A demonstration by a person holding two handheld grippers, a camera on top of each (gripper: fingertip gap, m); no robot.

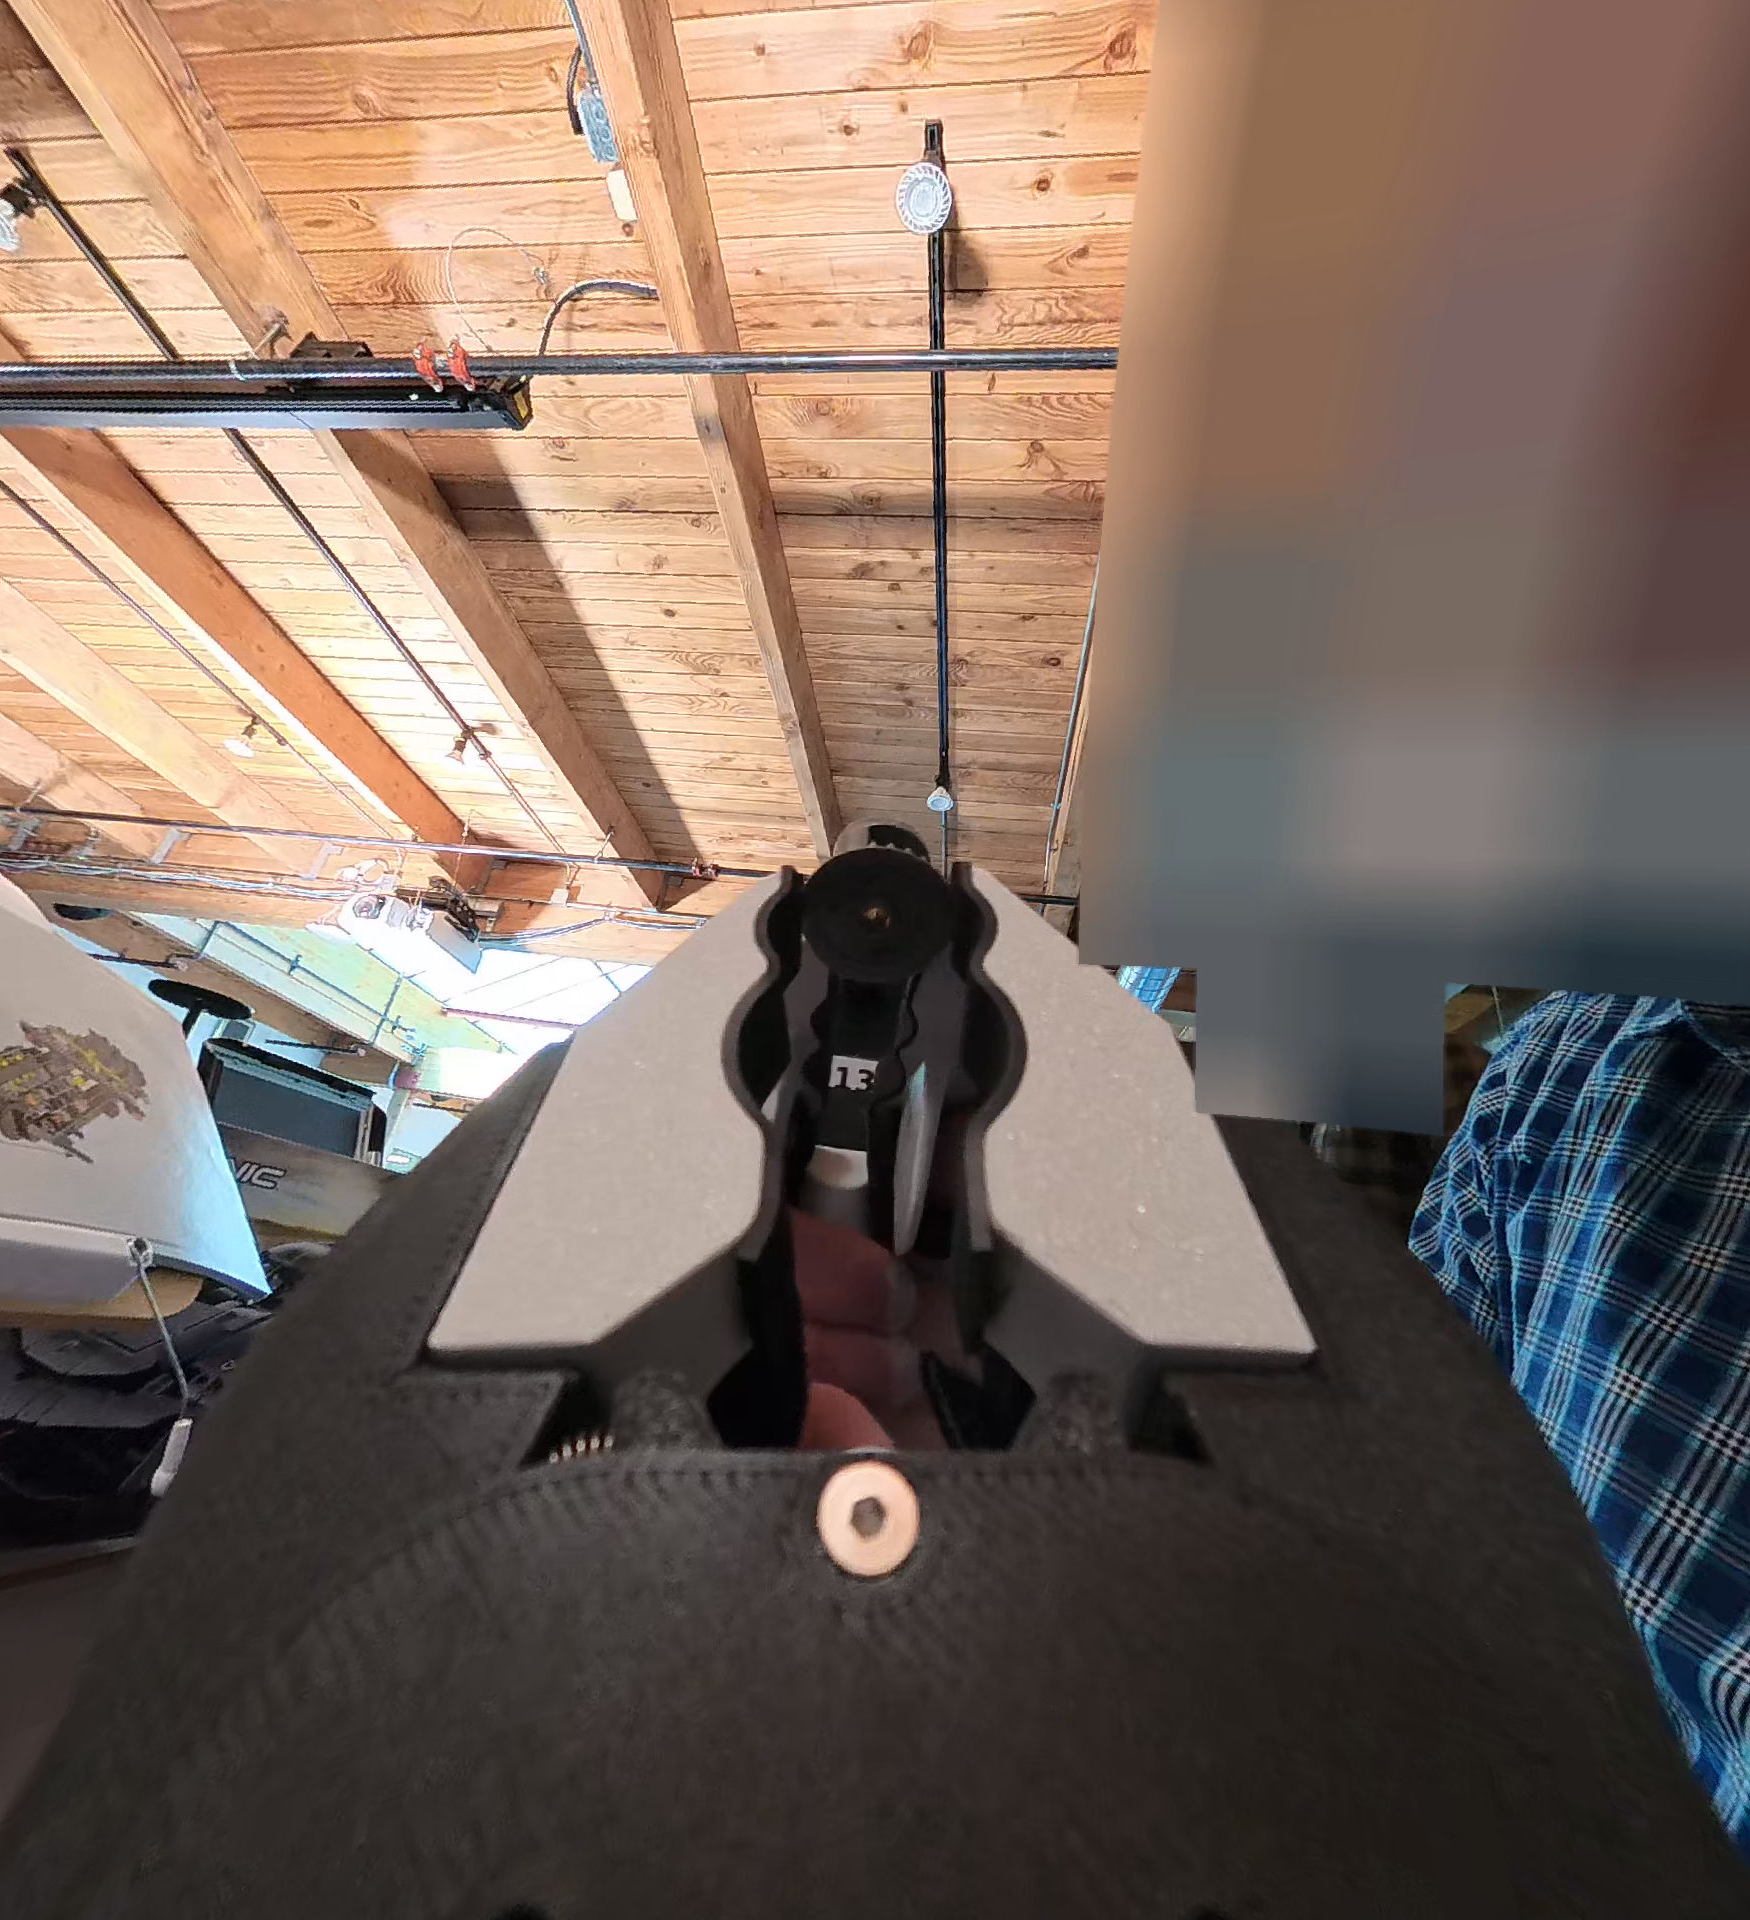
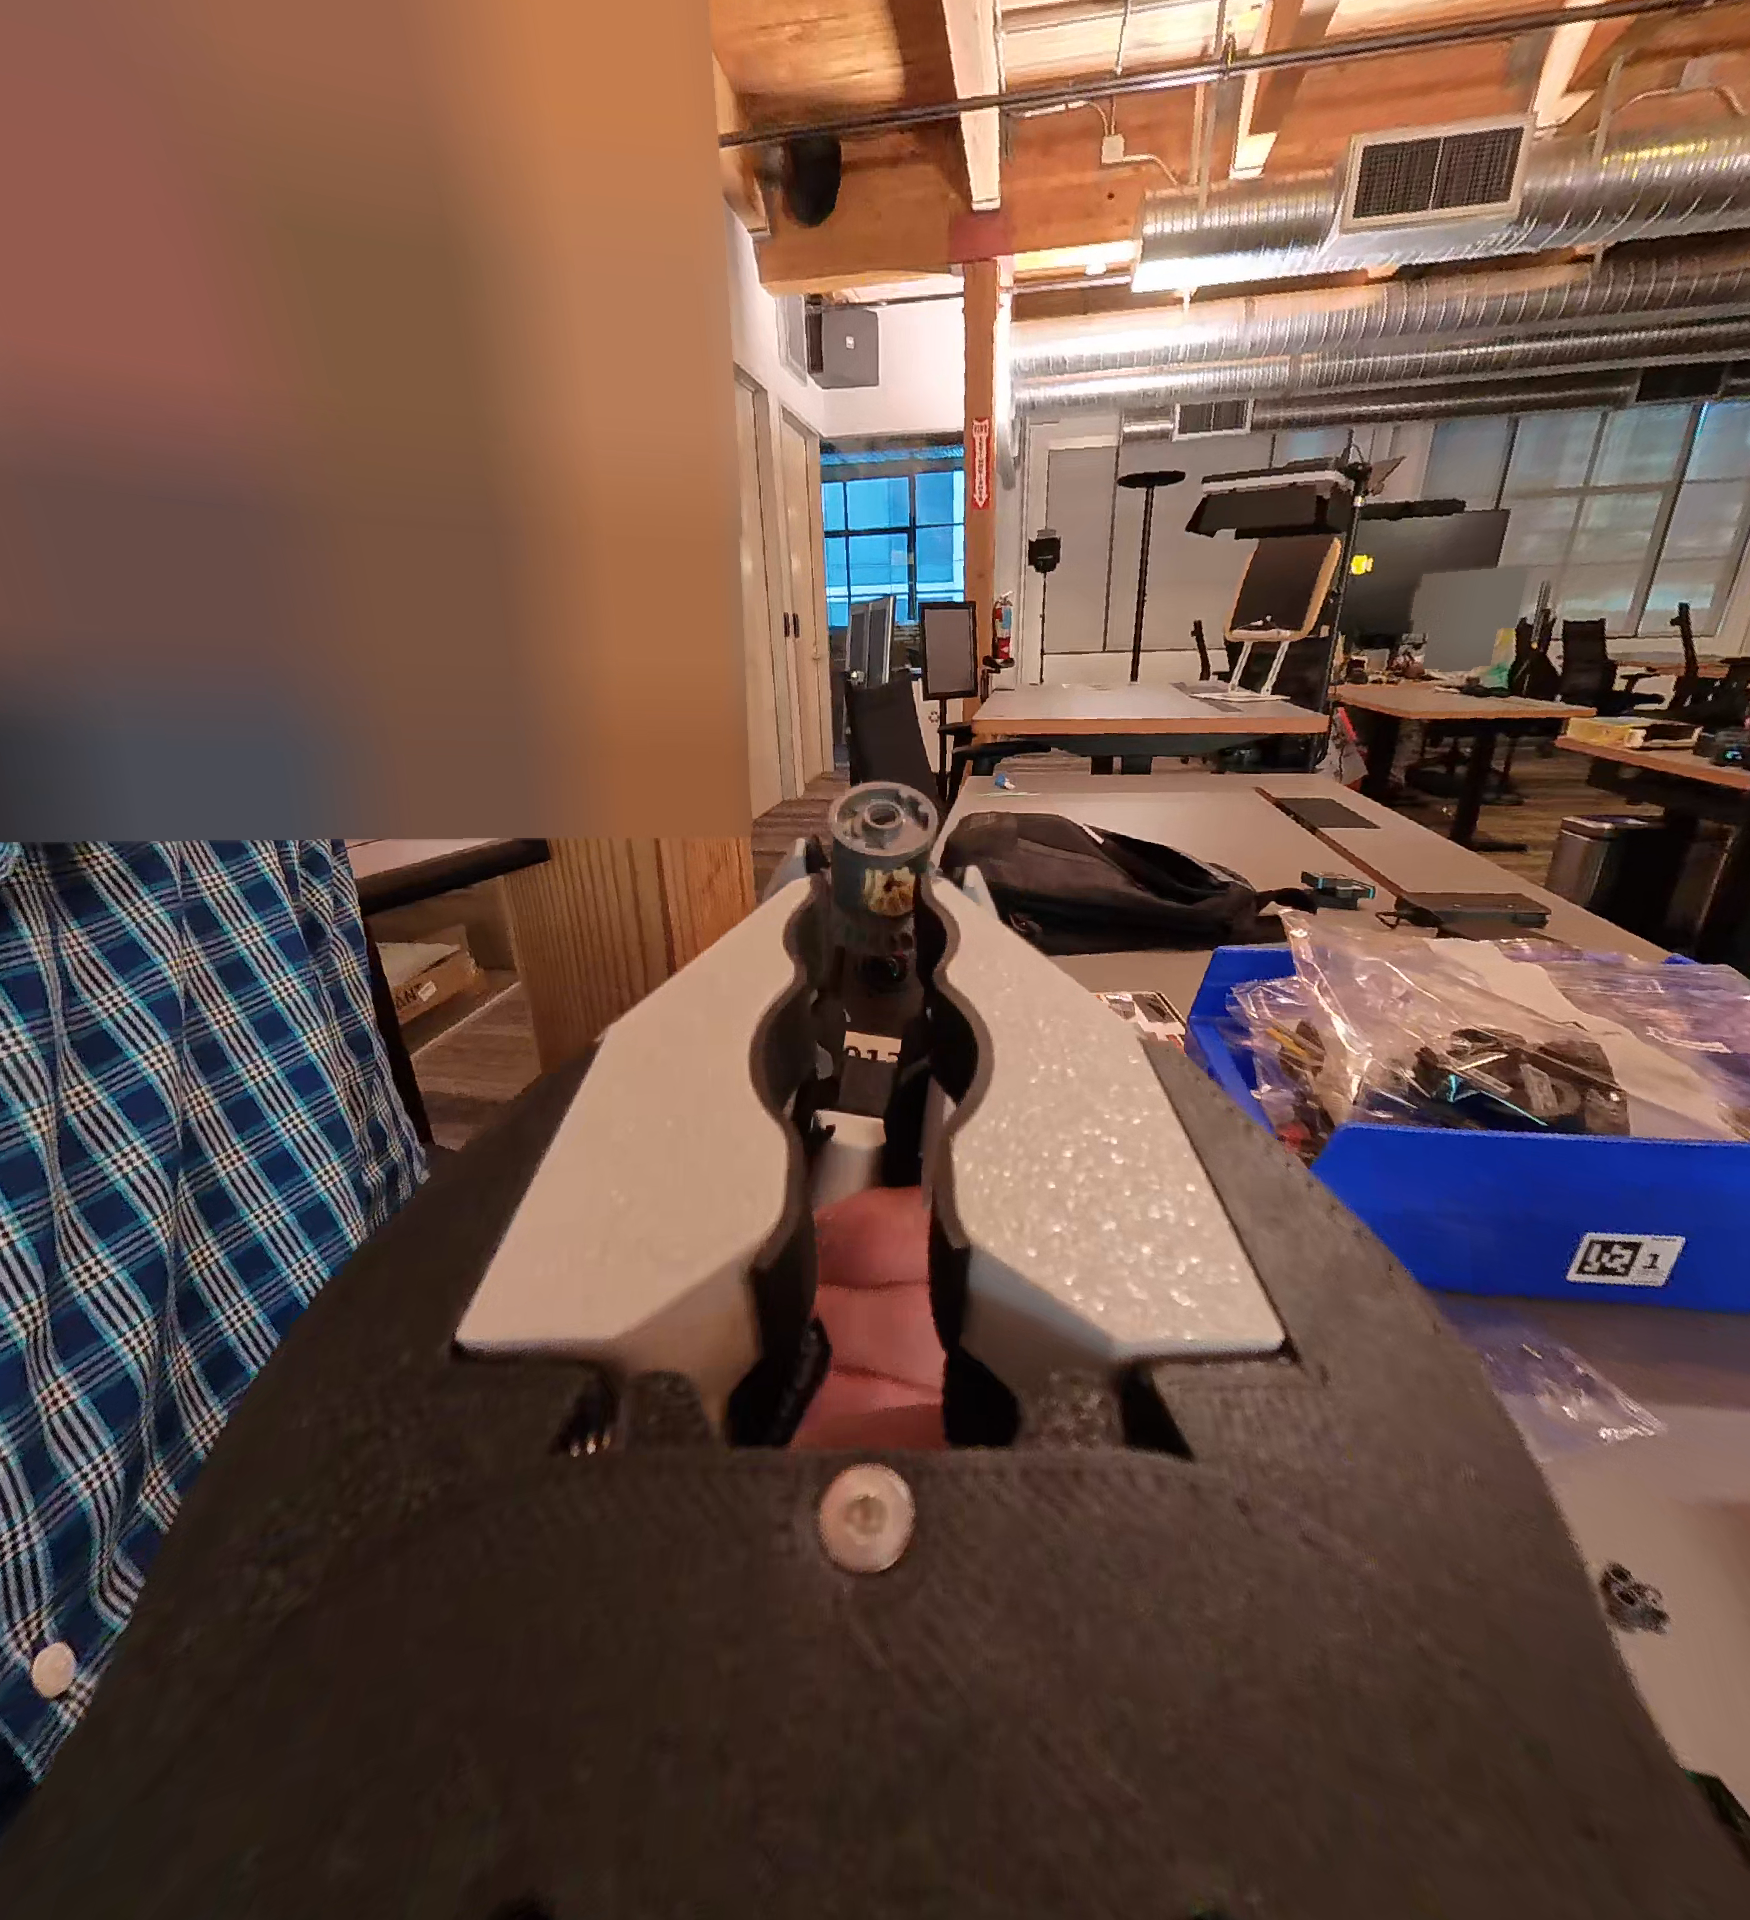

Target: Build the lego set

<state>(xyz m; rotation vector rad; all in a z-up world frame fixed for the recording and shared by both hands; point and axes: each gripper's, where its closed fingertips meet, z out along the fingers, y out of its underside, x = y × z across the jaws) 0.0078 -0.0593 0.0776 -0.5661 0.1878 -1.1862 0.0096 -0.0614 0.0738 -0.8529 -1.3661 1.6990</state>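
Item: small round lego piece [image 2: 879,860], grey, studded; centre of both frames, raised in the air.

Held by: left gripper [image 1: 876,914] and right gripper [image 2: 876,894], jaws of both pinching it at the tips.

Handling (judged): light, rigid, smooth plastic; slips easily. Grip the barrel sides.

Stock: blue bin [image 2: 1577,1216] of bagged parts, right.

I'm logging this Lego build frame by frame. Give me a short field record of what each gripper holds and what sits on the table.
left gripper: jaws shut on black round piece, pointing at the ceiling
right gripper: jaws shut on grey round piece
blue bin: on table, right side, holds bagged parts
black bag: on table beyond the bin
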